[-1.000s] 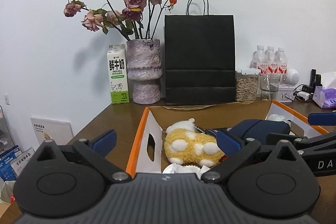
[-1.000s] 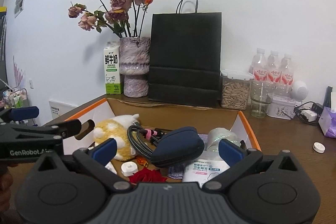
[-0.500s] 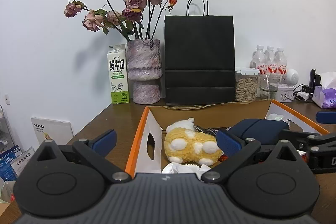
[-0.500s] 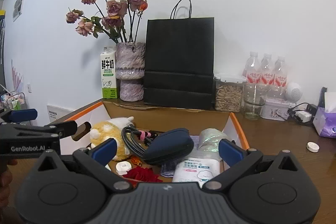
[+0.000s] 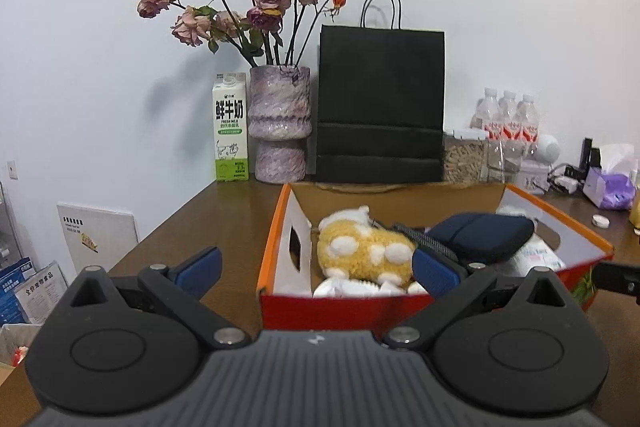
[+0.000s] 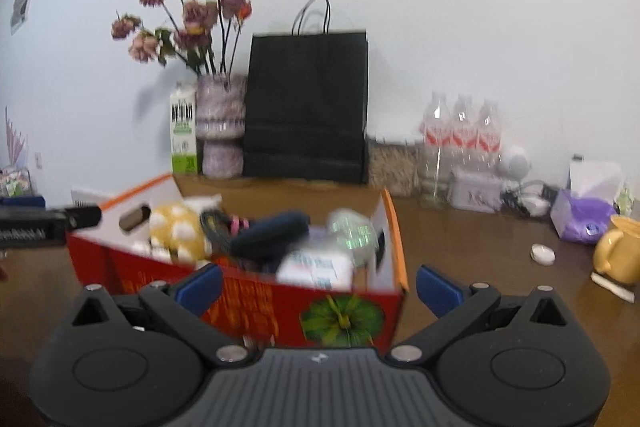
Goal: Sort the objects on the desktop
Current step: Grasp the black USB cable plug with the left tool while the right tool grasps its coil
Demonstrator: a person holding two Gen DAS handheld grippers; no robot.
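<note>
light: bright, even — soft wall shadows | right wrist: motion-blurred | left: sharp | edges: fisheye-bent

Smooth brown wood desk (image 5: 224, 211) with a soft sheen. Cardboard box (image 5: 344, 307), glossy red print outside, plain brown and white inside. Fluffy yellow plush toy (image 5: 360, 251) and matt navy fabric case (image 5: 480, 235) within. Matt black paper bag (image 5: 380, 107) far back, beside a rough mottled purple vase (image 5: 280, 123). Clear plastic bottles (image 5: 508, 123) far right. Glossy yellow mug (image 6: 618, 251) near right.
</note>
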